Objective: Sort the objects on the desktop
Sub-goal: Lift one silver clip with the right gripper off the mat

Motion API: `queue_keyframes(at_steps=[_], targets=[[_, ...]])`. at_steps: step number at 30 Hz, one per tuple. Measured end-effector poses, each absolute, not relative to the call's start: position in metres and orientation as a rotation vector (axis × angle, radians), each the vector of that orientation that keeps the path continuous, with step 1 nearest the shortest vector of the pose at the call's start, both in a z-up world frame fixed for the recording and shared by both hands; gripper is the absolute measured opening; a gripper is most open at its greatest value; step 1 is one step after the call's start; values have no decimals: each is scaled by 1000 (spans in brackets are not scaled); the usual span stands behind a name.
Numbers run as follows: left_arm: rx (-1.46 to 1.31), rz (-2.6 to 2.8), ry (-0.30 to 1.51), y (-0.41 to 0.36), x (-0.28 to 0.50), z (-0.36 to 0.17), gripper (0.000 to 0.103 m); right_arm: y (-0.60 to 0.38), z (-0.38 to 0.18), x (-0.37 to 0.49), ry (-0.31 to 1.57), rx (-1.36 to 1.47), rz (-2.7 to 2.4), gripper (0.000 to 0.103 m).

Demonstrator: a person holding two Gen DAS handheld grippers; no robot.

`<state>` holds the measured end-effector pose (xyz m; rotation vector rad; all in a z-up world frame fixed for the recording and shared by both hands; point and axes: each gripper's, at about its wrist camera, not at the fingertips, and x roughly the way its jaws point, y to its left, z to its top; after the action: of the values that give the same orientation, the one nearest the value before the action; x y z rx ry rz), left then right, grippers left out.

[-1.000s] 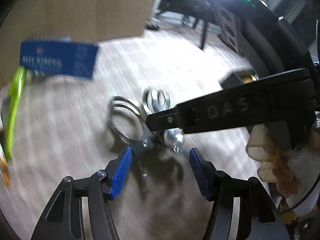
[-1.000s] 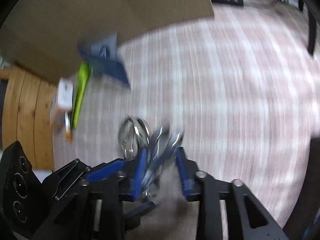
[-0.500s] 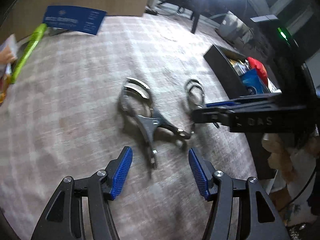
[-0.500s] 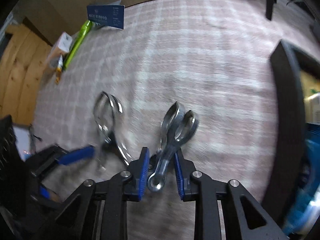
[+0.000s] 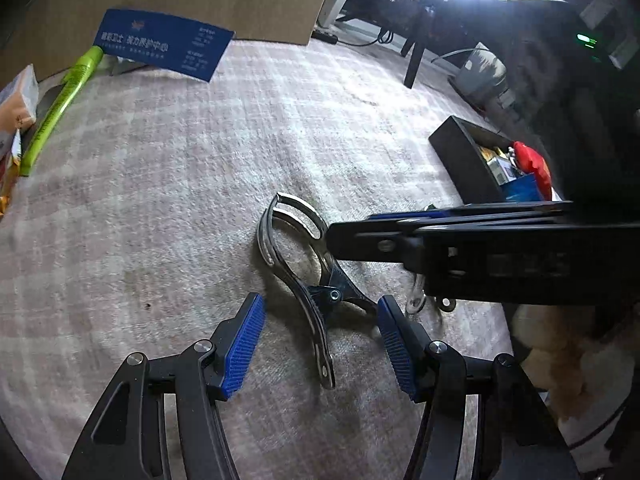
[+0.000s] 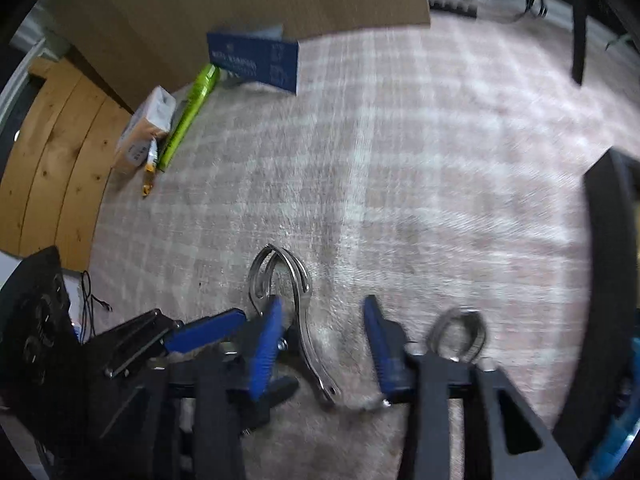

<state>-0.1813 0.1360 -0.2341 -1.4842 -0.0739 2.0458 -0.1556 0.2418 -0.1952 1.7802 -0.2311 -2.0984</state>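
Btwn left gripper (image 5: 320, 344) pads (spread): metal clamp (image 5: 310, 280)

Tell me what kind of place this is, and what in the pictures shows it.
Probably a home or office room, with the work done on a checked cloth spread over a surface. A blue card, a green pen and metal clips lie on it; a black tray holds sorted items, and furniture legs and cables stand behind.

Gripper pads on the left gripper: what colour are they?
Blue, ribbed pads on black fingers; clearest in the left wrist view.
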Motion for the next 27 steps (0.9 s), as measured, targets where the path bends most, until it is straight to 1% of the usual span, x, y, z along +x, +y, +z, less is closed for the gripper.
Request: queue_keyframes(at_steps=[3,6,11,13,14,15,21,27], targets=[[-1476,2036,-71,143,-182,-236,62,249,-198,-151,-289,1779,-2073,25],[-1470,2023,-62,150,-182,-236,62,246,-198,-150,-272,1770,-2076,22],[-1461,2011,-40,155,-181,-235,62,238,-200,-147,-259,1782,-2050,22],[-1462,2004,-43,156,-181,-234,62,236,-206,-147,-270,1795,-2042,19],[-1467,2002,-51,157,-182,-234,62,237,-207,-147,-294,1793,-2036,12],[-1433,1887,42,157,-182,-234,62,237,-207,-148,-315,1797,-2024,12],[-1405,1870,29,170,-181,-219,61,254,-192,-150,-370,1777,-2040,12],[-1323,1827,45,213,-180,-188,62,297,-158,-153,-414,1736,-2126,12]])
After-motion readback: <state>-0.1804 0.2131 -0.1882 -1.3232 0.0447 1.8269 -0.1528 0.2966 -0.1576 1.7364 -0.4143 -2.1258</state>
